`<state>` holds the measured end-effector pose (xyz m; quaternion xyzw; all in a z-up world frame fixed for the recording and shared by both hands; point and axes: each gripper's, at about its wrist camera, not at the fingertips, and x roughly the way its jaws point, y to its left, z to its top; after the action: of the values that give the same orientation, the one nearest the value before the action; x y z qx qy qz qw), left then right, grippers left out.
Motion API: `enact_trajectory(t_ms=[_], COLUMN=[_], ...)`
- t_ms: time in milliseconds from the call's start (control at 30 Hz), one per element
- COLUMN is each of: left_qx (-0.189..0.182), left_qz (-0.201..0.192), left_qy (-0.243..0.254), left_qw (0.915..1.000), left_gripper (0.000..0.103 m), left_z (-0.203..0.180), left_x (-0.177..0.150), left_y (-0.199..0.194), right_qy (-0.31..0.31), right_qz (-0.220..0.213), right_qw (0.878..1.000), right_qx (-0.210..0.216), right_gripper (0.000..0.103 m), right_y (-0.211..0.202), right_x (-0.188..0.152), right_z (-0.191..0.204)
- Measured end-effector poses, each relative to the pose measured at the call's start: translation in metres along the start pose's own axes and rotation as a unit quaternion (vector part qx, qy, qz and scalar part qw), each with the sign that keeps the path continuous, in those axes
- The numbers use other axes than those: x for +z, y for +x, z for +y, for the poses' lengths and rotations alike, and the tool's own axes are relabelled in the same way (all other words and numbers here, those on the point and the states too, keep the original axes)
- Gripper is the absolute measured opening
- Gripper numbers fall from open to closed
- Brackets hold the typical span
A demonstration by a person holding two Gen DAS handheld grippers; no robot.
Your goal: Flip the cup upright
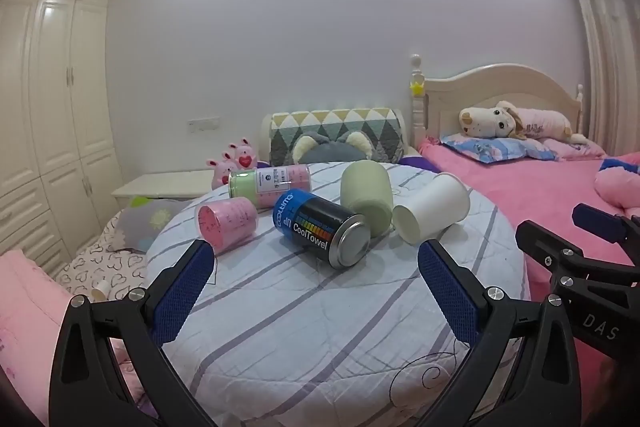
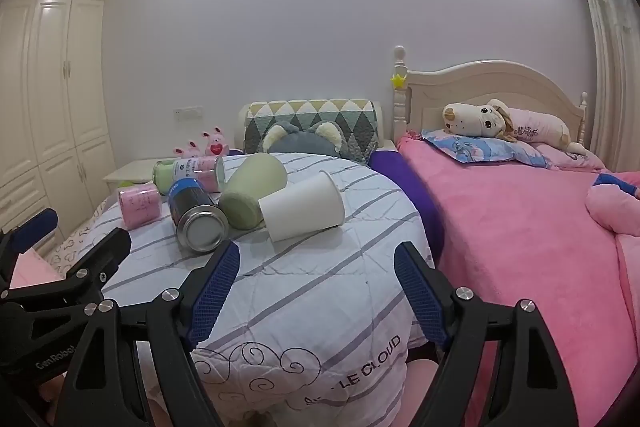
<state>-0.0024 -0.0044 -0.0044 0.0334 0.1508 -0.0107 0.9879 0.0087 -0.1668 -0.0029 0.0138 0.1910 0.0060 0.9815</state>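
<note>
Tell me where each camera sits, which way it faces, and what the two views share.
Left wrist: on the left gripper, facing the striped quilted table; own blue-padded fingers open, right gripper at right.
Right wrist: on the right gripper, facing the same table; own fingers open, left gripper at left.
Shared: white paper cup lying on its side, black CoolTowel can, pink bed.

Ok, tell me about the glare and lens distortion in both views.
Left wrist view: ceiling lights blow out along the top edge, the wardrobe bows from fisheye, and the CoolTowel can shows a sharp metal end with mild sheen. Right wrist view: the same blown-out top, dark corner vignetting, a curved curtain, and a crisp white paper cup.
</note>
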Motion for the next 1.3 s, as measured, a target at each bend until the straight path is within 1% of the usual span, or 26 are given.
enact_trajectory(t_ms=[800, 1300], left_qx=[0.002, 0.006], left_qz=[-0.007, 0.005], left_qy=[-0.002, -0.005], left_qw=[1.0, 1.0], left_gripper=[0.103, 0.103], left_z=[0.006, 0.012], left_x=[0.003, 0.001], left_y=[-0.004, 0.001], right_qy=[-0.005, -0.008], right_qz=[0.008, 0.016], right_qw=[1.0, 1.0], right_qx=[0.0, -0.001], right_gripper=[0.081, 0.081], right_y=[0.001, 0.003], right_x=[0.0, -0.002], right_z=[0.002, 0.001])
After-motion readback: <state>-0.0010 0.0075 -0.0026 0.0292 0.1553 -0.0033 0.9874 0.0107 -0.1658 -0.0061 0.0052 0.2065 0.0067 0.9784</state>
